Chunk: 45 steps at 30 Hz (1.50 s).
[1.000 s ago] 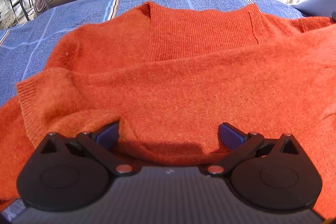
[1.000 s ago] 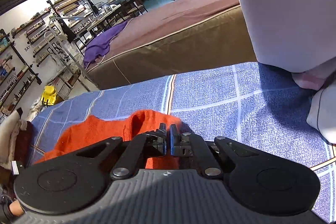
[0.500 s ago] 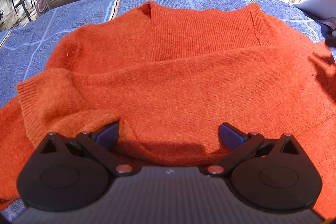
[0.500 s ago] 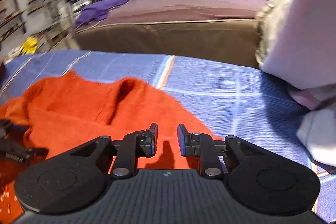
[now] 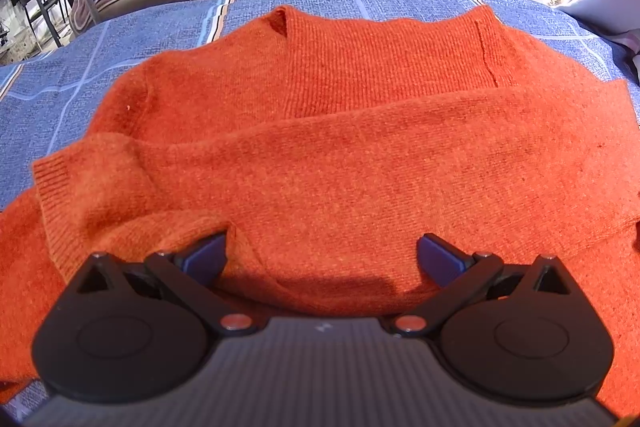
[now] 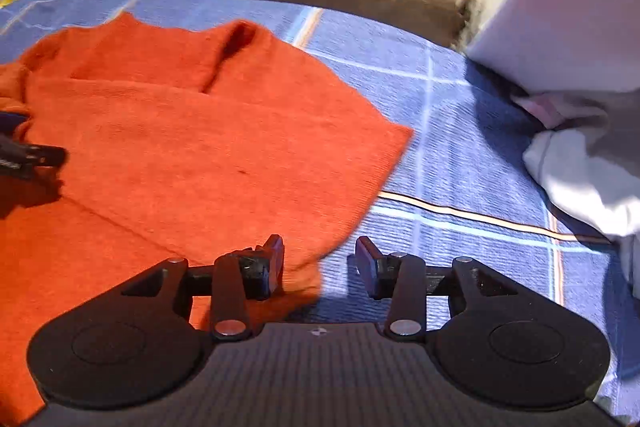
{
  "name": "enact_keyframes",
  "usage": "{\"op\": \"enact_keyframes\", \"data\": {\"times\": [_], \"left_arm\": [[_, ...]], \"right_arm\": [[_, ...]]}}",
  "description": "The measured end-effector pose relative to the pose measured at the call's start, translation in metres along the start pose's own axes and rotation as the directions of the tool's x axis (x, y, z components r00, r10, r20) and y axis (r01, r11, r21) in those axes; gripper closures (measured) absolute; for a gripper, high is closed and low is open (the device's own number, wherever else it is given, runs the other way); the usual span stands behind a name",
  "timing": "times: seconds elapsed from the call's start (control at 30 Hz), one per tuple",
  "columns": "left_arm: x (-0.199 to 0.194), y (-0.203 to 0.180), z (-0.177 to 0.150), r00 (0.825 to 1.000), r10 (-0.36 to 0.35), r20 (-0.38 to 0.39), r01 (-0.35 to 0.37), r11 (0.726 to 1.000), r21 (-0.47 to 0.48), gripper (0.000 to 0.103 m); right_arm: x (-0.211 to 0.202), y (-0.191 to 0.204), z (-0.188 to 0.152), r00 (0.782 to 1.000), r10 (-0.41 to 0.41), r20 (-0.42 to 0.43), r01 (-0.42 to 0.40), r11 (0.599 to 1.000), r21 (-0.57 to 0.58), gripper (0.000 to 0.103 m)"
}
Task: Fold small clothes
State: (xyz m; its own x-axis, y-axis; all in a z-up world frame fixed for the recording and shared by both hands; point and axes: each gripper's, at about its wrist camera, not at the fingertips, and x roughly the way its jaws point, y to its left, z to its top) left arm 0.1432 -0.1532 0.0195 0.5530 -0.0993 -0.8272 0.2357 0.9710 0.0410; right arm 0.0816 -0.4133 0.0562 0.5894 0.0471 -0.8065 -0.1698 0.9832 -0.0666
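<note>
Sweater (image 5: 360, 155): one; grippers (image 6: 319, 263): two.

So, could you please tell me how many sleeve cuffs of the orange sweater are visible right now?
1. A ribbed cuff lies at the left end of the sleeve folded across the orange sweater, on the blue bedspread. The other cuff may be hidden.
</note>
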Motion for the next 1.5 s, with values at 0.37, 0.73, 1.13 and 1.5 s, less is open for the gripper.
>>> {"op": "enact_keyframes", "data": {"times": [0.37, 0.73, 1.13, 1.5], "left_arm": [[-0.002, 0.001, -0.003, 1.000, -0.014, 0.013, 0.014, 1.000, 0.026, 0.000], [-0.002, 0.000, -0.003, 1.000, -0.009, 0.012, 0.009, 0.999, 0.035, 0.000], [-0.004, 0.000, -0.009, 0.999, -0.016, 0.035, 0.014, 0.998, 0.060, 0.000], [-0.035, 0.022, -0.031, 0.998, -0.052, -0.016, 0.051, 0.997, -0.063, 0.000]], "right_arm": [[0.005, 0.003, -0.033, 0.991, -0.035, -0.126, 0.068, 0.963, 0.263, 0.028], [0.021, -0.002, -0.048, 0.998, 0.021, 0.057, -0.040, 0.939, 0.343, 0.022], [-0.008, 0.002, -0.055, 0.993, -0.080, 0.084, 0.034, 0.892, 0.452, 0.000], [0.039, 0.047, -0.029, 0.991, -0.004, 0.135, -0.041, 0.943, 0.329, 0.000]]}}
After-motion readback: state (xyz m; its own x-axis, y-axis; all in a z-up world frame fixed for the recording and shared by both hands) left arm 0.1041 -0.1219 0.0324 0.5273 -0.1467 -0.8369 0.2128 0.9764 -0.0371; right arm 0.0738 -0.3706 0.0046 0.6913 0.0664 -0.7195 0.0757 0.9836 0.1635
